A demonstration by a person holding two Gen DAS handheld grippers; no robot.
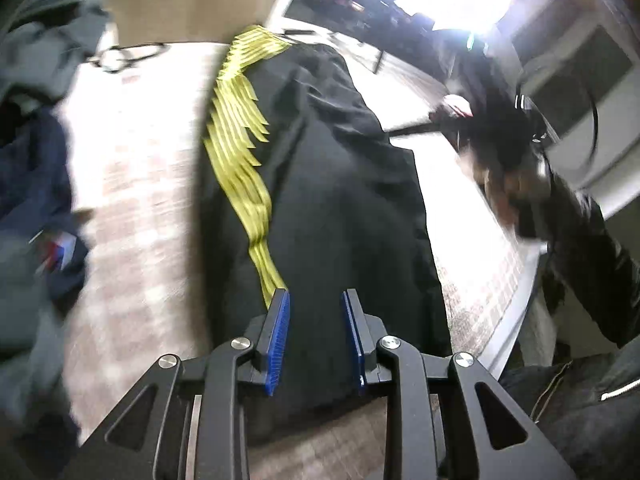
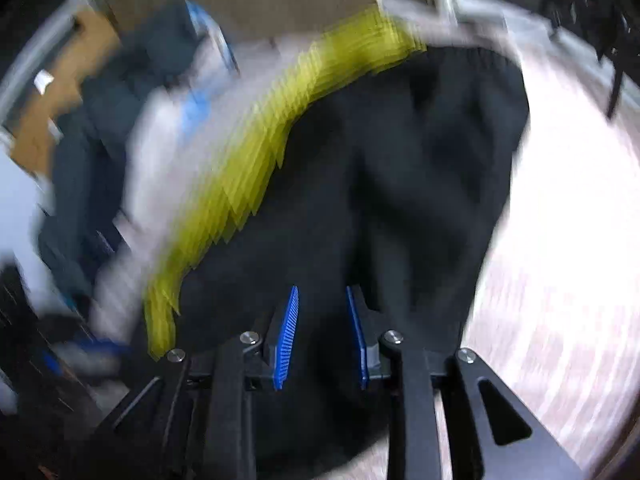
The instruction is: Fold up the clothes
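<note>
Black garment (image 1: 340, 200) with the yellow stripe (image 1: 240, 152) is stretched long across the checked worktop (image 1: 140, 200), other clothes (image 1: 32, 160) heaped off to one side. Left hand-held gripper (image 1: 315, 308) sits right at the near end, pads apart with cloth between them, not pinched. Right hand-held gripper (image 2: 322, 312) looks the same in its own view: gap showing, black fabric under it. Both views are smeared, so contact is hard to call. My take: close both on the near hem at the corners, lift evenly, and carry it toward the far end so the stripe stays straight.
</note>
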